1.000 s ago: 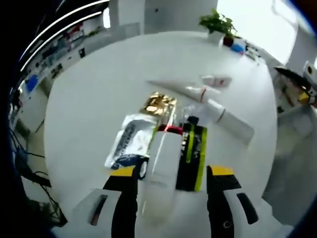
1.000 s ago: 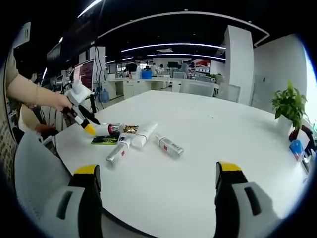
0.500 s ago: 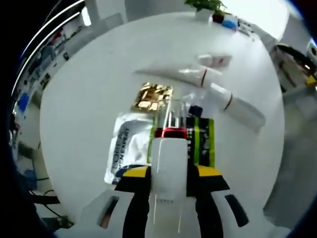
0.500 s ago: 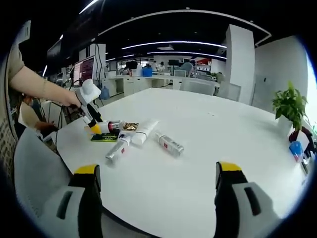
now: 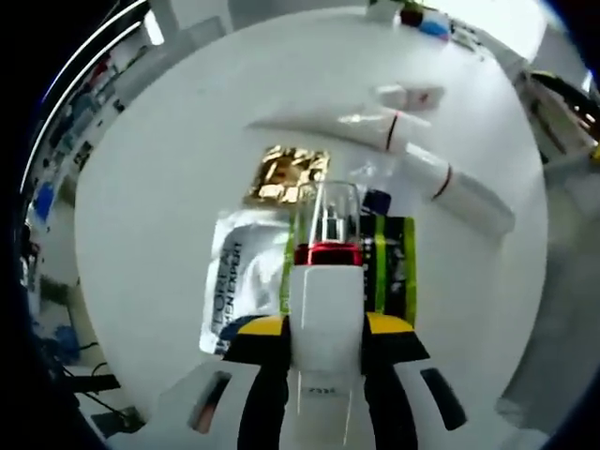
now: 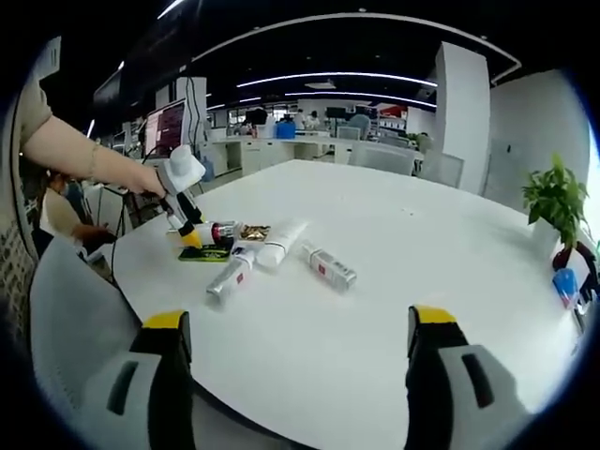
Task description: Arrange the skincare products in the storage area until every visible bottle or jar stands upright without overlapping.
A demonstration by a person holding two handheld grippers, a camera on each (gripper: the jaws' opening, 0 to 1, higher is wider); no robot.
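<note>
one pump bottle, three tubes, three sachets, one potted plant

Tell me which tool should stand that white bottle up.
Left. The left tool is shut on the white bottle. The right tool is open, well back from the products.

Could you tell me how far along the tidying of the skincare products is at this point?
Nothing stands upright yet. In hand: the left gripper is shut on the white pump bottle with the red collar and clear cap, which lies flat over the sachets. Left: the white tubes and the small silver bottle lie on the round white table. The right gripper hovers open.
</note>
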